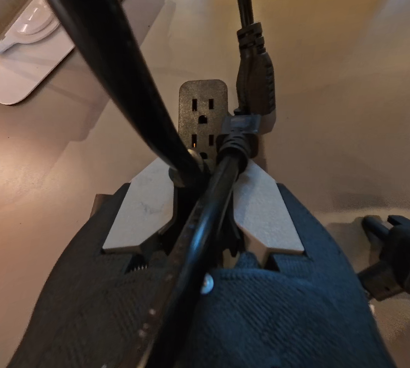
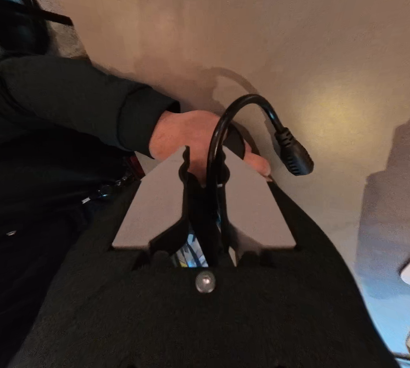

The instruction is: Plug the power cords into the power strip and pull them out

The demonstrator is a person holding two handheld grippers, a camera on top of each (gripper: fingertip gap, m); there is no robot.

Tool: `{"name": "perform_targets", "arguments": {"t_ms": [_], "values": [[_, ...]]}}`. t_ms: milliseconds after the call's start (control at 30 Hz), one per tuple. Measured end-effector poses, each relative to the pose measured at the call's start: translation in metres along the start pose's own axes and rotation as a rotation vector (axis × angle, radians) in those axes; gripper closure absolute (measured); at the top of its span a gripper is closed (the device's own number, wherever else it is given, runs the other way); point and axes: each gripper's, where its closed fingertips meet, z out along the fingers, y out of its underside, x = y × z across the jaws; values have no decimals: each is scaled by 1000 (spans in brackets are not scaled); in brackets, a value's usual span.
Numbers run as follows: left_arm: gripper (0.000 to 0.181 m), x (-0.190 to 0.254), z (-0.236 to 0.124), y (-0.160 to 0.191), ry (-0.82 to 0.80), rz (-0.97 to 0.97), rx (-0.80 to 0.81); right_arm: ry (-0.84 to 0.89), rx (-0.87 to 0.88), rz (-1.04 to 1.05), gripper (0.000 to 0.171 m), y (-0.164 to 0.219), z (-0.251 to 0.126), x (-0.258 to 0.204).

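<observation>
In the left wrist view a black power strip (image 1: 203, 111) lies on the tan table and runs forward between my left gripper's white fingers (image 1: 144, 204). My left gripper (image 1: 205, 163) is shut on the strip's near end. Two outlets at the far end show empty. A black cord with a ribbed plug (image 1: 235, 146) crosses the gripper and sits on the strip's right side. A dark plug (image 1: 255, 82) hangs from a cord beside the strip's far right. My right gripper (image 2: 205, 153) is shut on a black power cord (image 2: 224, 118), whose plug end (image 2: 295, 155) droops to the right.
A thick black cable (image 1: 106, 51) crosses from the top left down to the strip. White plastic packaging (image 1: 28, 47) lies at the far left. Another black plug (image 1: 386, 255) lies on the table at the right. A hand (image 2: 188, 133) in a dark sleeve is behind my right gripper.
</observation>
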Motion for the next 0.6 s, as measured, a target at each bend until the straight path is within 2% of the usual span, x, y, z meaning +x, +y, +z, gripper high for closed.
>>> {"name": "perform_targets", "arguments": {"t_ms": [67,167,267,433,500,600], "values": [[138,0,0,0,1,-1,0,101,25,-48,165,-4,-10,7],[139,0,0,0,-4,5,-2,200,79,-76,166,-3,-35,17],[139,0,0,0,-6,8,-2,307,208,-55,166,3,-75,33],[139,1,0,-2,-21,43,2,475,639,63,166,29,-190,59],[139,5,-1,-5,-18,75,17,540,820,105,166,52,-242,63],[139,6,0,-4,-27,95,4,684,1002,162,166,102,-306,68]]}}
